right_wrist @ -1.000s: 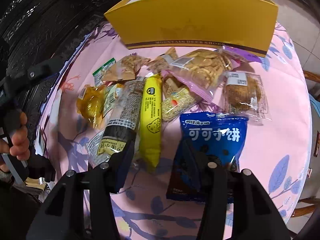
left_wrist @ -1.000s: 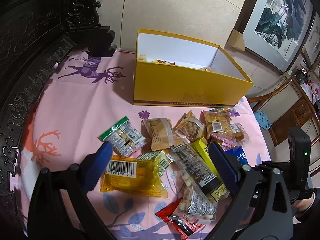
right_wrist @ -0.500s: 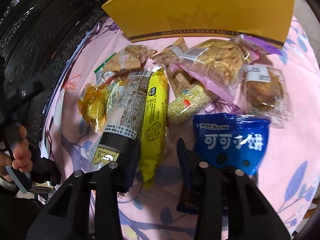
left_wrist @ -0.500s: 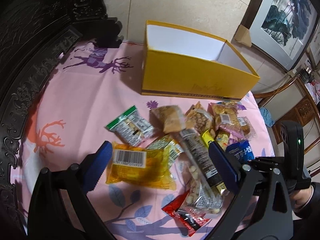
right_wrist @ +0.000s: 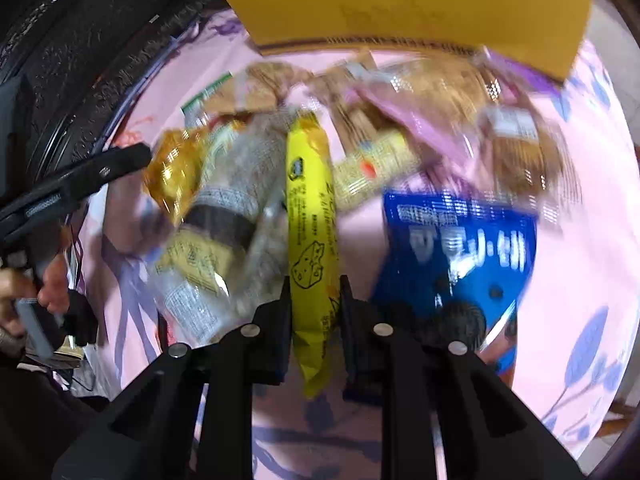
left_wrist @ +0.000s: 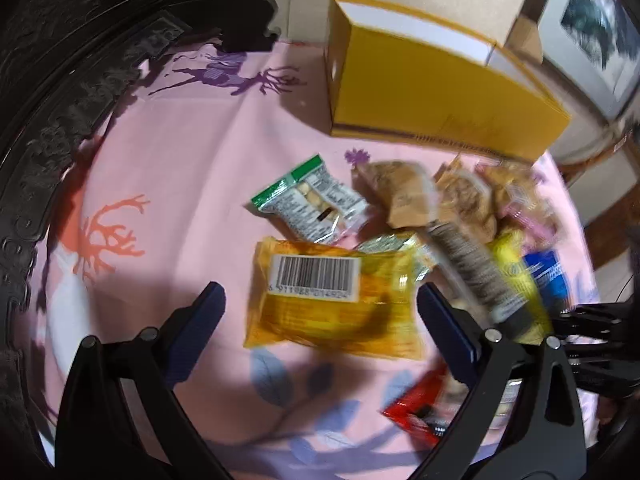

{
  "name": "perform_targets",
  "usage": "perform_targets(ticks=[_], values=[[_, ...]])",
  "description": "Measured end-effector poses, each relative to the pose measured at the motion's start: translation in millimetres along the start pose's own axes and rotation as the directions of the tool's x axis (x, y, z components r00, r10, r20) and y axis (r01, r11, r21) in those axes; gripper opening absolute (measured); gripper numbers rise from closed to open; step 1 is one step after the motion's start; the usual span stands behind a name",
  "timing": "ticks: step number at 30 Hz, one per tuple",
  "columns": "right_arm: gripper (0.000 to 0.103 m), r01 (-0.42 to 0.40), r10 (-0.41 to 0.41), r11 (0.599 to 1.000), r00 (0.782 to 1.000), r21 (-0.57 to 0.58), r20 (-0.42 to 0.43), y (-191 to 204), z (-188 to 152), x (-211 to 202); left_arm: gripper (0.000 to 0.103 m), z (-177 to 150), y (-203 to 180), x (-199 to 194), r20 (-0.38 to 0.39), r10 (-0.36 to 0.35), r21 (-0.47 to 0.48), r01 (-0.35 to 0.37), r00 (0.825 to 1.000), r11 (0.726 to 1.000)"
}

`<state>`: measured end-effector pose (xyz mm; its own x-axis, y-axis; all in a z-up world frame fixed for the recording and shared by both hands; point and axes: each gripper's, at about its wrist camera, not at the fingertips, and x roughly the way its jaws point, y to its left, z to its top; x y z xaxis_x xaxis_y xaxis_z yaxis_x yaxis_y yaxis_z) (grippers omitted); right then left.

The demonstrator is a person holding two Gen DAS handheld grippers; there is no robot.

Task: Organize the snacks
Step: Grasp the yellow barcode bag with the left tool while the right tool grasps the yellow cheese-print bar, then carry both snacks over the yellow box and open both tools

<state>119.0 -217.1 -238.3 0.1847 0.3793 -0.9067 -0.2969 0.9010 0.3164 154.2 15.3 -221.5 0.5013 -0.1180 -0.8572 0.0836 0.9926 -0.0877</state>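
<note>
Right wrist view shows that the right tool has been closed on the long yellow snack bar: a second ago its fingers were standing wide on both sides of the bar's near end, and now both pads are pressed against the wrapper, which is pinched narrow between them. The bar is still lying on the pink desk, between the brown speckled packet and the blue cookie bag, so it is gripped but not yet lifted. In the left wrist view the left tool has been lowered toward the orange packet with the barcode; its fingers are kept well apart, one on each side of the packet, and no contact with the wrapper can be seen. The packet now appears larger and closer than a second ago, and the picture is blurred by the motion. The yellow box is standing open at the far side of the desk, behind the pile of snacks, and its inside cannot be seen from this angle. For the task this is judged to mean that one snack is secured and ready to be carried to the box, while a second grasp is only prepared. Most snacks are still left on the desk, so the sorting is judged far from finished.
</note>
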Motion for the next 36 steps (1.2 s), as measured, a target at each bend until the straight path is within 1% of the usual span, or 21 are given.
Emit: perform_targets(ticks=[2,4,5,7,8,11,12,15,17,21,27,31,35,36], values=[[0.022,-0.01,0.01,1.0,1.0,0.009,0.008,-2,-4,-1,0.098,-1,0,14,-0.032,-0.021,0.018,0.021,0.999,1.0],[0.022,0.0,0.0,1.0,1.0,0.0,0.006,-1,-4,-2,0.098,0,6,24,-0.076,-0.086,-0.054,0.082,0.993,0.995],[0.022,0.01,-0.01,1.0,1.0,-0.007,0.007,0,-4,-1,0.098,0,11,29,-0.099,-0.124,-0.125,0.111,0.987,0.986],[0.022,0.015,-0.015,1.0,1.0,-0.01,0.009,2,-4,-1,0.098,-3,17,34,-0.118,-0.157,-0.21,0.13,0.981,0.969],[0.022,0.014,-0.014,1.0,1.0,-0.007,0.009,2,-4,0,0.098,-6,18,34,-0.106,-0.163,-0.229,0.136,0.981,0.964],[0.022,0.012,-0.012,1.0,1.0,-0.006,0.01,2,-4,1,0.098,-10,7,34,-0.09,-0.114,-0.136,0.101,0.989,0.986],[0.022,0.013,-0.013,1.0,1.0,-0.008,0.009,2,-3,1,0.094,-12,4,33,-0.081,-0.108,-0.112,0.099,0.991,0.989],[0.021,0.018,-0.018,1.0,1.0,-0.017,0.012,4,-2,1,0.083,-16,1,26,-0.048,-0.113,-0.095,0.108,0.992,0.99],[0.021,0.027,-0.026,0.999,0.999,-0.029,0.029,6,-2,-1,0.08,-19,1,21,-0.037,-0.115,-0.09,0.111,0.993,0.99],[0.02,0.029,-0.027,0.999,0.998,-0.03,0.055,7,-2,-11,0.079,-26,0,5,-0.004,-0.111,-0.055,0.111,0.994,0.992],[0.02,0.025,-0.023,1.0,0.995,-0.013,0.096,5,-2,-31,0.078,-25,-3,-26,0.06,-0.1,-0.015,0.101,0.993,0.995],[0.02,0.012,-0.012,1.0,0.99,0.004,0.138,5,0,-49,0.078,-14,-4,-45,0.112,-0.107,-0.009,0.108,0.988,0.994],[0.02,0.007,-0.009,1.0,0.977,0.012,0.212,8,11,-74,0.078,4,-11,-69,0.186,-0.127,0.012,0.127,0.974,0.992],[0.02,0.007,-0.009,1.0,0.972,0.013,0.236,7,16,-82,0.078,12,-14,-76,0.211,-0.137,0.025,0.135,0.968,0.991]])
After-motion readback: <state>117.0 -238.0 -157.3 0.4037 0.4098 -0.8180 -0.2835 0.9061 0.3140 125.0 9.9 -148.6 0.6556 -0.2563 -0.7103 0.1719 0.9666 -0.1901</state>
